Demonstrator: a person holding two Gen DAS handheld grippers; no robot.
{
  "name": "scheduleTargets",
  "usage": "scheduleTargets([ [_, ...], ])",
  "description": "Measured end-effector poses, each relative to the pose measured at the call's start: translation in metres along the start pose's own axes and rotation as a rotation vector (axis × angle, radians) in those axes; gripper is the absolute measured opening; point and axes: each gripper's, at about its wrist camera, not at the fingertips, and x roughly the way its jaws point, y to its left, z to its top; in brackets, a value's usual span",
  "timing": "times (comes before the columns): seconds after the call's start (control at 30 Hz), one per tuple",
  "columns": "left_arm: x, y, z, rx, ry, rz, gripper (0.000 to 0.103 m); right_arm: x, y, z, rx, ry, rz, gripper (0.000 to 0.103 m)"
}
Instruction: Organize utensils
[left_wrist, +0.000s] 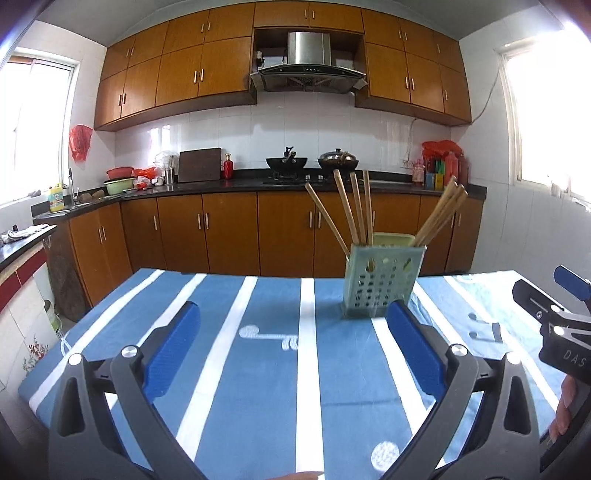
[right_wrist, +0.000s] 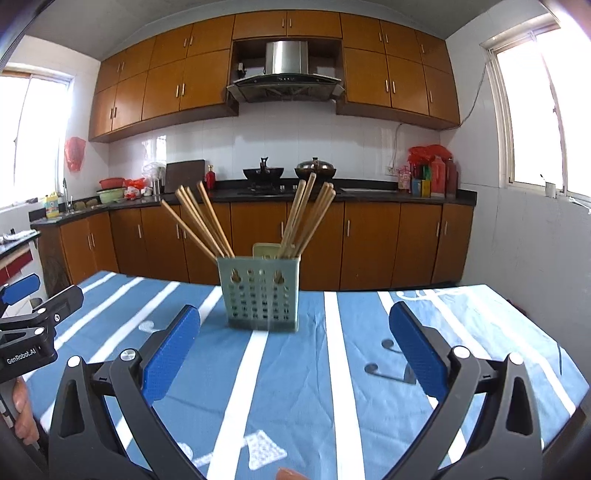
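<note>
Chopsticks (right_wrist: 207, 221) upright in perforated holder (right_wrist: 260, 295) on striped tablecloth (right_wrist: 332, 369).

Left gripper (left_wrist: 293, 350) and right gripper (right_wrist: 295, 354) short of holder, jaws spread wide, empty. Likely light, stiff, smooth wooden sticks, prone to slipping. Recommended hold: upper shaft, well above holder rim. Holder itself light, easily tipped.

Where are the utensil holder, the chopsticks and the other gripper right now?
utensil holder (right_wrist: 260, 295), right wrist view, perforated front wall.
chopsticks (right_wrist: 195, 225), right wrist view, shaft of left bunch.
left gripper (right_wrist: 33, 306), right wrist view, black finger arm.
</note>
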Motion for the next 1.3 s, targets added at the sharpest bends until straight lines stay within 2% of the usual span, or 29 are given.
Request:
scheduleTargets([
  [0.5,-0.008,-0.002,-0.025,0.004,0.039,-0.005,0.099,-0.013,0.009,-0.03,-0.031,0.035,0.003,0.101],
  [1.3,-0.003,-0.007,-0.032,-0.006,0.071,-0.024,0.099,-0.014,0.005,-0.036,-0.005,0.063,-0.001,0.101],
])
